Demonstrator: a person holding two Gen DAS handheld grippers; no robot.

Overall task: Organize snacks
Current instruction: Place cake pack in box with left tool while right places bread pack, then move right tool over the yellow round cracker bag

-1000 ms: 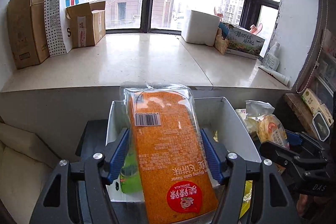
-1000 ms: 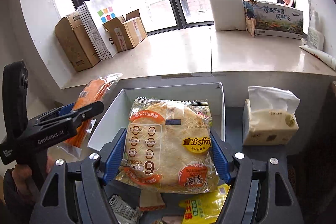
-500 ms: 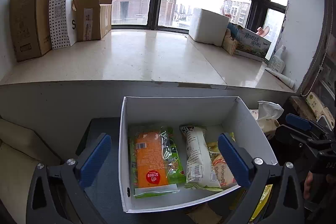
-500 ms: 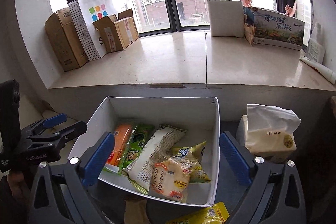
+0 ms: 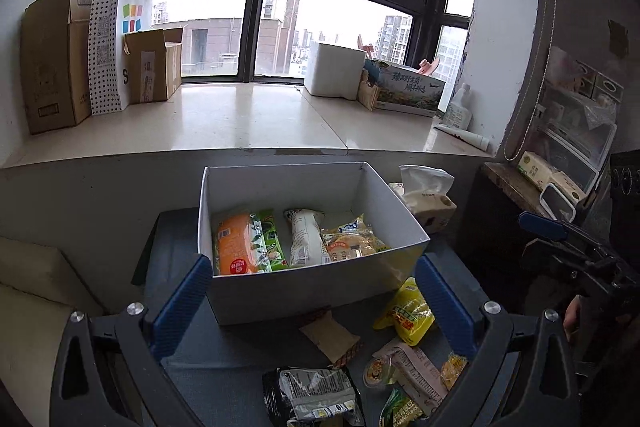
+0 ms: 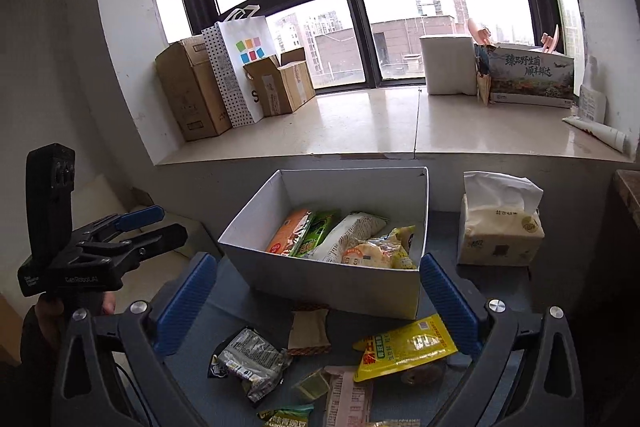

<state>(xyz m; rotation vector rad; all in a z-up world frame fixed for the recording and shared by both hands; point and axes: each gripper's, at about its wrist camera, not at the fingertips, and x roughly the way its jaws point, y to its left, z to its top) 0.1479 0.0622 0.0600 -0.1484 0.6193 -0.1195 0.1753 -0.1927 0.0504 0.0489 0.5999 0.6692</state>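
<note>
A white open box (image 5: pixel 320 289) (image 6: pixel 332 283) stands on a dark table and holds several snack packs: an orange pack (image 5: pixel 232 247) (image 6: pixel 289 231), a green pack (image 5: pixel 269 239), a white pack (image 5: pixel 305 239) (image 6: pixel 349 231) and a round flatbread pack (image 5: pixel 352 239) (image 6: pixel 370 251). My left gripper (image 5: pixel 316 291) is open and empty, held back from the box's near wall. My right gripper (image 6: pixel 316 291) is open and empty too. Loose snacks lie in front of the box: a yellow pack (image 5: pixel 406 311) (image 6: pixel 404 345), a black-grey pack (image 5: pixel 316 397) (image 6: pixel 248 357) and a brown pack (image 5: pixel 330 337) (image 6: pixel 308 331).
A tissue pack (image 5: pixel 426 199) (image 6: pixel 500 227) stands right of the box. A wide stone window sill (image 5: pixel 240 119) behind it carries cardboard boxes (image 5: pixel 52 59), a paper bag (image 6: pixel 240 67) and a white foam box (image 6: pixel 448 65). A shelf with small items (image 5: pixel 552 179) is at the right.
Both grippers opened and dropped their packs into the box: the orange pack from the left, the flatbread pack from the right. Both then drew back and up from the box.
</note>
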